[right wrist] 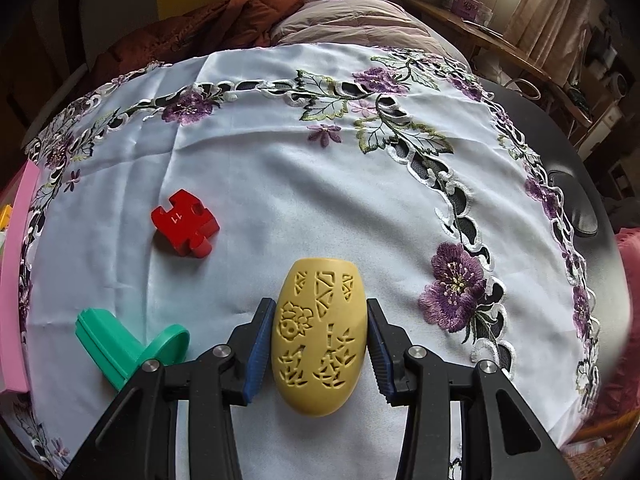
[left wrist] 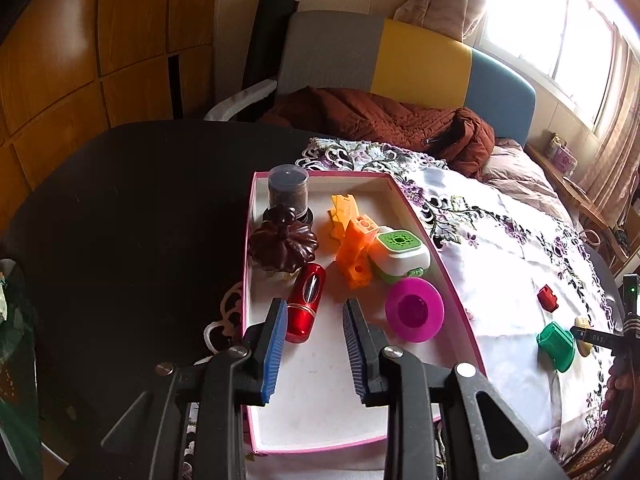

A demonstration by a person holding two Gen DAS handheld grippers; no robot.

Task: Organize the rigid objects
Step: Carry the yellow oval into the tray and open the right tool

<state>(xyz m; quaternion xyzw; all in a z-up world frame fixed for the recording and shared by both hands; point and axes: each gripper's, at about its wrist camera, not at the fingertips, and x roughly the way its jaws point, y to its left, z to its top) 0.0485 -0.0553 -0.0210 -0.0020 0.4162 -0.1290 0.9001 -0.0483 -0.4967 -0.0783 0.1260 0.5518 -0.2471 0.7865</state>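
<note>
Pink-rimmed box (left wrist: pixel 436 264) sits on the counter (left wrist: pixel 132 200), partly on the white embroidered cloth (right wrist: pixel 280 184) w/ purple flowers. Inside, far end: clear canister (left wrist: pixel 288 188) w/ dark contents, upright in the corner; dark brown pumpkin-shaped piece (left wrist: pixel 284 244) just in front of it. Red capsule-shaped case (left wrist: pixel 306 302) lies below the pumpkin piece, near the left wall. Mid box: orange plastic pieces (left wrist: pixel 352 240) in a cluster, touching a white-and-green square gadget (left wrist: pixel 400 254). Magenta round dish-like piece (left wrist: pixel 415 309) near the right wall, just below the gadget.

Left gripper (left wrist: pixel 316 340) hangs over the near part of the box, jaws apart w/ nothing between the blue pads; red case tip is just beside the left pad, whether it touches can't be told.

Right gripper (right wrist: pixel 318 344) points steeply down at the cloth, closed on the yellow egg-shaped piece (right wrist: pixel 320 336) w/ cut-out patterns; both pads press its sides at about mid-length. Egg's rounded end is nearest the camera, flat end away.

Still on the cloth outside the box: red puzzle-shaped block (right wrist: pixel 185 224) marked "11", up-left of the egg & well apart from it; green flanged piece (right wrist: pixel 132 344) on its side, just left of the right gripper. Box's pink edge shows at far left of the right wrist view.
</note>
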